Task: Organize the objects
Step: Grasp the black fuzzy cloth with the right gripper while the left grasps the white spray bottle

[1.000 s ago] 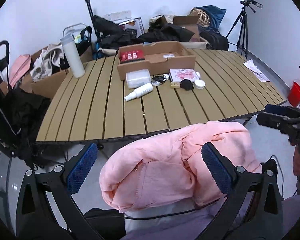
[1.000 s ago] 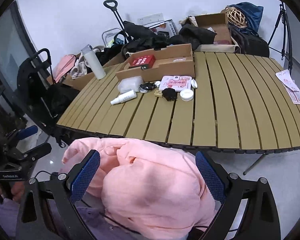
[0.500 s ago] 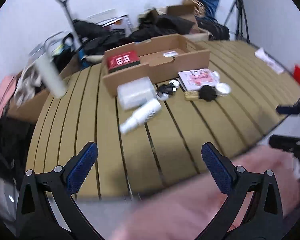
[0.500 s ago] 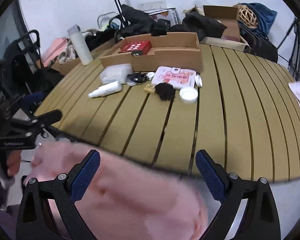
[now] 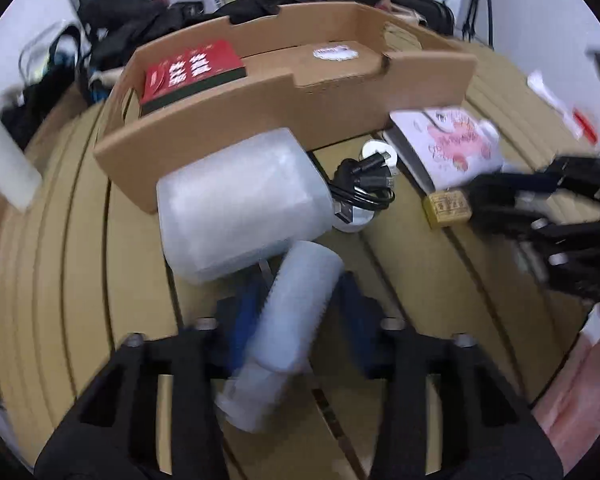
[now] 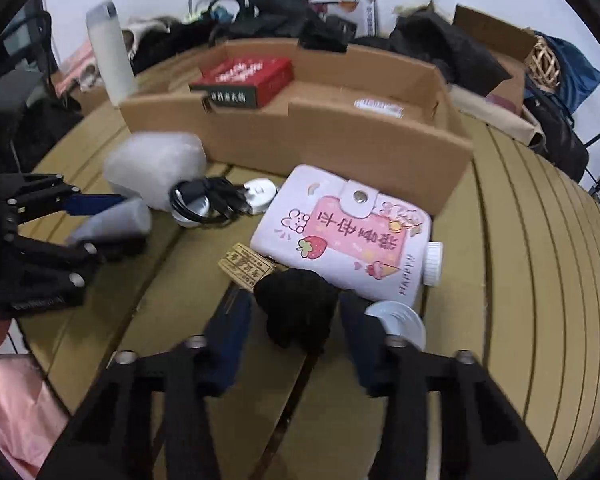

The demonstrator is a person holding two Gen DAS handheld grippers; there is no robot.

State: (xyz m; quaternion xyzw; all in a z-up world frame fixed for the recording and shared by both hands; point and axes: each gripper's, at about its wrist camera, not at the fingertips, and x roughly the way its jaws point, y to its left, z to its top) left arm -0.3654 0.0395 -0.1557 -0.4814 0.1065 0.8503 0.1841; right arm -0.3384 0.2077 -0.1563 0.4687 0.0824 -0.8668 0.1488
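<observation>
The white spray bottle [image 5: 292,320] lies on the slatted table [image 6: 520,280]. My left gripper [image 5: 298,304] is closing on it, and the blue pads meet its sides. A black fuzzy item [image 6: 296,304] lies beside a small gold box [image 6: 246,266]. My right gripper [image 6: 294,328] is closing on the black item, pads against it. Behind stands the cardboard tray [image 5: 300,96] with a red box [image 5: 192,72] inside. A bubble-wrapped packet [image 5: 240,204], a black cable [image 5: 364,188] and a pink wallet [image 6: 340,232] lie in front of the tray.
A white round lid [image 6: 400,320] sits just right of my right fingers. A tall white bottle [image 6: 110,52] stands at the table's far left. Bags, boxes and clothes crowd the space behind the table. The right half of the table has bare slats.
Both grippers came down from above a pink jacket onto the table. Their jaws went from wide open to narrow, the left around the spray bottle, the right around the black item.
</observation>
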